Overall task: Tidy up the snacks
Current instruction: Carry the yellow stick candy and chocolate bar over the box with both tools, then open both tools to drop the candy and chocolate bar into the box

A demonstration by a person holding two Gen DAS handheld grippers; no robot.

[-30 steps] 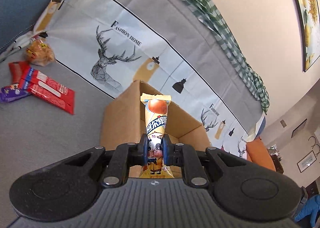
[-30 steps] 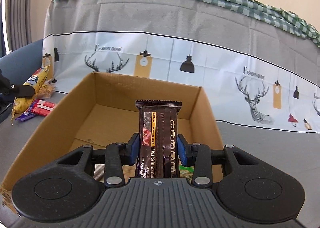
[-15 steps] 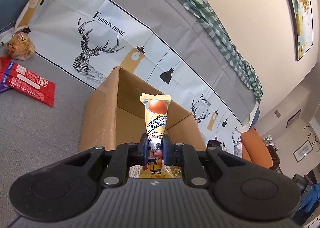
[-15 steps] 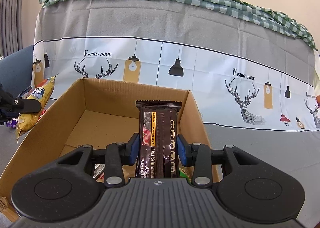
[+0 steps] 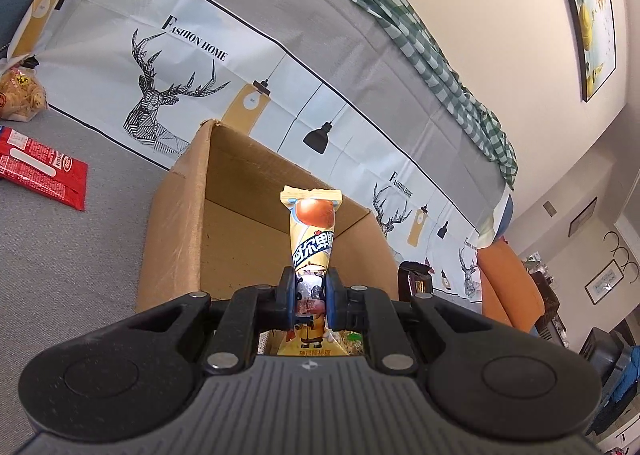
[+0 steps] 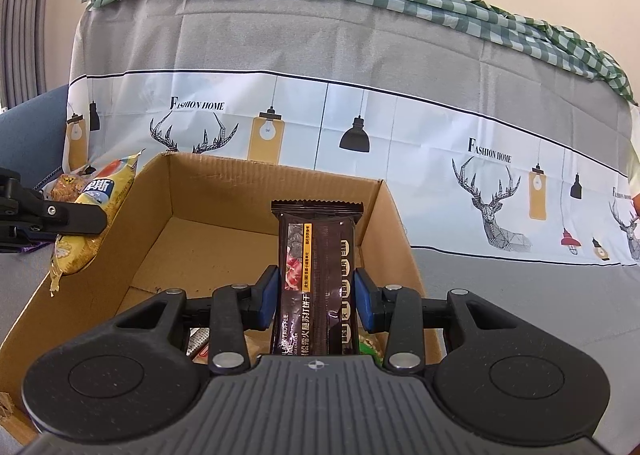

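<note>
Left claw (image 5: 311, 297) clamped on yellow candy packet (image 5: 313, 231), held at left wall of cardboard box (image 6: 188, 211). Right claw (image 6: 315, 295), I see, pinches dark biscuit bar (image 6: 316, 271) above box.

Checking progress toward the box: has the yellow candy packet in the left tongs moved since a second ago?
Yes. The yellow candy packet has come closer to the cardboard box's left wall, seen from the right wrist.
</note>
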